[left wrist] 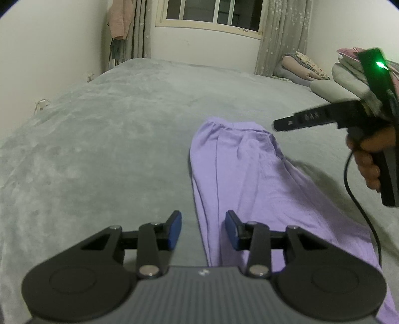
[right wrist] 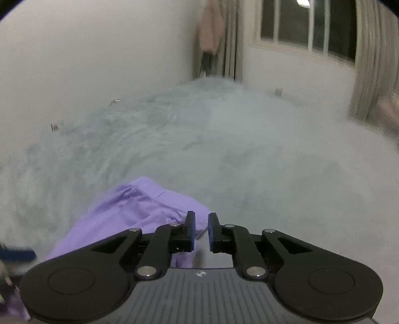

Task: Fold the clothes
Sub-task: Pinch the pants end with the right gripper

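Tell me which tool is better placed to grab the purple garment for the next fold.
Left, probably. The left tool hangs open low over the garment, its long edge between the jaws. The right tool is open at the far end, lifted clear of the cloth.

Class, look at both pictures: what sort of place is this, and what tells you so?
Most likely a bedroom: a wide bed under a grey blanket, a curtained window, and folded bedding piled at the far side.
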Available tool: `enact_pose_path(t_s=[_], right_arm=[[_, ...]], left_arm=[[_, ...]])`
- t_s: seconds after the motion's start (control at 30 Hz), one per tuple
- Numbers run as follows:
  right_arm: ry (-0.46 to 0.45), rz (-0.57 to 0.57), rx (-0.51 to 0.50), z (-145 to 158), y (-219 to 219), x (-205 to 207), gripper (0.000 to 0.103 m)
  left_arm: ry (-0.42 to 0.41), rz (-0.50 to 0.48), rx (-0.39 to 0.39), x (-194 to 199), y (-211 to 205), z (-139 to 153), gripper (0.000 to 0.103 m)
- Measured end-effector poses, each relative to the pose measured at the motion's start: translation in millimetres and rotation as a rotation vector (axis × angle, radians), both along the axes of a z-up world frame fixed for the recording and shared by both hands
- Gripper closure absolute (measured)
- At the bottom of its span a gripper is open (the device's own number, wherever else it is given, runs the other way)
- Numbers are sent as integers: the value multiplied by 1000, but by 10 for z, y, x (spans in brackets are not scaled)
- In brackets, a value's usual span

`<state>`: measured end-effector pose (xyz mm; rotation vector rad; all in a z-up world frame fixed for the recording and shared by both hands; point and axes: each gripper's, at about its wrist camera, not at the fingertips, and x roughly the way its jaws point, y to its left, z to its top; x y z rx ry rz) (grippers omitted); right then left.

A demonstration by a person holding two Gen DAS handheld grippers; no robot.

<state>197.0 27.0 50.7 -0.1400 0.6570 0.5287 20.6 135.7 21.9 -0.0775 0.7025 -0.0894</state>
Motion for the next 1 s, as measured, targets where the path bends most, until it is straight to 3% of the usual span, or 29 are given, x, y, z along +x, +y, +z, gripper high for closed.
enact_pose_path(t_s=[0.1,0.17,0.4,0.47,0.5,0.6,0.67,0.7,0.73,1.0], right_arm=[[110,-16,128,-31,-80,182,83],[144,-6,162,-41,-90,178,83],[112,90,94,-23,-39,36,81],[83,117,103,5,-11,-1,78],[87,122,106,-9,6,7,71],[88,109,10,-90,127,46,67],[71,113,-54,-144,208,60,73],[57,117,-69,-155,231,44,91],[37,118,-75,-147,244,13,94],[-174,183,-151,-54,288,-405,95]], left_arm=[[-1,-1,-4,6,8,1,66],[0,-3,-1,9,6,-5,66],[-1,-3,-1,4,4,-1,66],[0,-1,-5,8,7,2,66],[0,-3,-6,10,4,3,66],[0,-6,-3,9,1,0,65],[-1,-6,-6,8,10,4,65],[0,-5,-8,7,15,5,65],[0,-4,-8,5,15,3,65],[-4,-7,7,2,-14,-17,65]])
